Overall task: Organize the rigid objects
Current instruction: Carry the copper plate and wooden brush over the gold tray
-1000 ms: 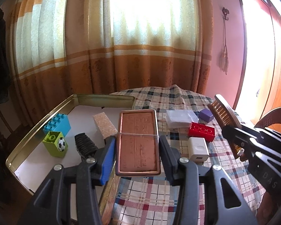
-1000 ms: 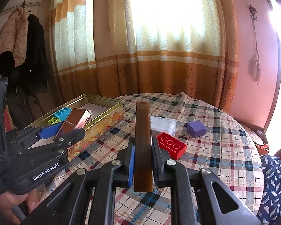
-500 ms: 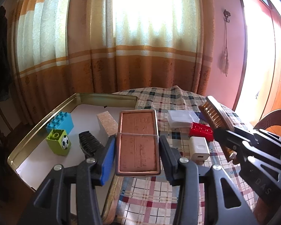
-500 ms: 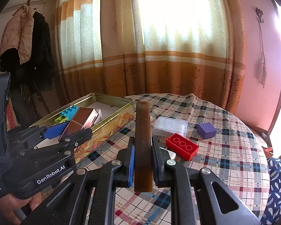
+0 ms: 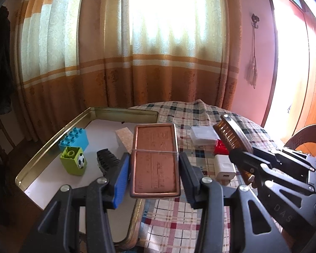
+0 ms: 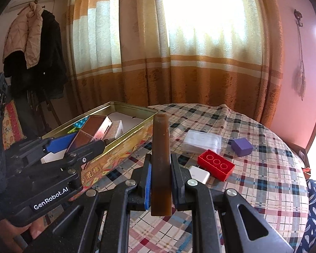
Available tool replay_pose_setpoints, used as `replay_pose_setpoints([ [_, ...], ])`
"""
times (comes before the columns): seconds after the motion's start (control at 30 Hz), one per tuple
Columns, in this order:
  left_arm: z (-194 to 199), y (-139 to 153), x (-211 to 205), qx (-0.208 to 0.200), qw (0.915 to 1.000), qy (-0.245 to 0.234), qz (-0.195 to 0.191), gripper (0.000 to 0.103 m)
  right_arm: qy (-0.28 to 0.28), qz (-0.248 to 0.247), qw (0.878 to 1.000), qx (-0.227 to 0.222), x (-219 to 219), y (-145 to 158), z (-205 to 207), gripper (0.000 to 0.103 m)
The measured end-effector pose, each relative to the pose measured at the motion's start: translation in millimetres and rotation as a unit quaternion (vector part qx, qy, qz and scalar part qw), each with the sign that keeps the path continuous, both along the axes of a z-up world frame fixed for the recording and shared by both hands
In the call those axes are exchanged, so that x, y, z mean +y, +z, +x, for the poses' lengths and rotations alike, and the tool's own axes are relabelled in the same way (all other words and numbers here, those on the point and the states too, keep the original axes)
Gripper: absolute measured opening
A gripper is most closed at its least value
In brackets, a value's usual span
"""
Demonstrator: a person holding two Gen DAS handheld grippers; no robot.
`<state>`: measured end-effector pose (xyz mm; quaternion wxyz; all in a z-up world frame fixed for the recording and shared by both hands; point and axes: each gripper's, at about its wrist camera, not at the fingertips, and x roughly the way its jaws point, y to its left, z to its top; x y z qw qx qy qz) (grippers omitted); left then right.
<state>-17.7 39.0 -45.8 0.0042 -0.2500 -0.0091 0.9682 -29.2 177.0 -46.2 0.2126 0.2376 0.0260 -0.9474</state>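
Note:
My left gripper (image 5: pixel 154 164) is shut on a flat brown tin case (image 5: pixel 154 160) with a rubber band, held above the near right edge of the gold tin tray (image 5: pixel 52 139). The tray holds a blue brick (image 5: pixel 74 140), a green football brick (image 5: pixel 73 163), a black ribbed piece (image 5: pixel 106 161) and a cork block (image 5: pixel 124 136). My right gripper (image 6: pixel 160 166) is shut on a brown comb (image 6: pixel 160 158), held edge-up above the checked tablecloth; it also shows at the right of the left wrist view (image 5: pixel 231 135). The left gripper shows over the tray (image 6: pixel 84 135).
On the cloth lie a clear plastic box (image 6: pixel 202 142), a red brick (image 6: pixel 216 164), a white charger (image 6: pixel 200 174) and a purple cube (image 6: pixel 241 146). Curtains hang behind the table. Coats hang at the far left (image 6: pixel 33 50). A chair stands at the right (image 5: pixel 305 139).
Both grippers have risen and drawn slightly back with their objects still held. The right gripper with the comb has moved closer to the left one.

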Motion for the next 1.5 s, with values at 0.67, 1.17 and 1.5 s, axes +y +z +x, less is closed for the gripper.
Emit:
replay_pose_setpoints([
  [0.67, 3.7, 6.1, -21.1, -0.003, 0.9998, 0.017, 0.002, 0.045, 0.02, 0.0, 1.0, -0.006, -17.3, 4.2, -2.5, 0.017],
  [1.17, -3.3, 17.9, -62.5, -0.021, 0.9972, 0.071, -0.006, 0.045, 0.061, 0.005, 0.998, -0.004, -49.1, 26.5, -18.6, 0.017],
  [1.5, -23.2, 10.1, -101.8, -0.078, 0.9915, 0.102, -0.022, 0.045, 0.107, 0.014, 0.993, -0.047, -91.0, 27.6, -44.1, 0.017],
])
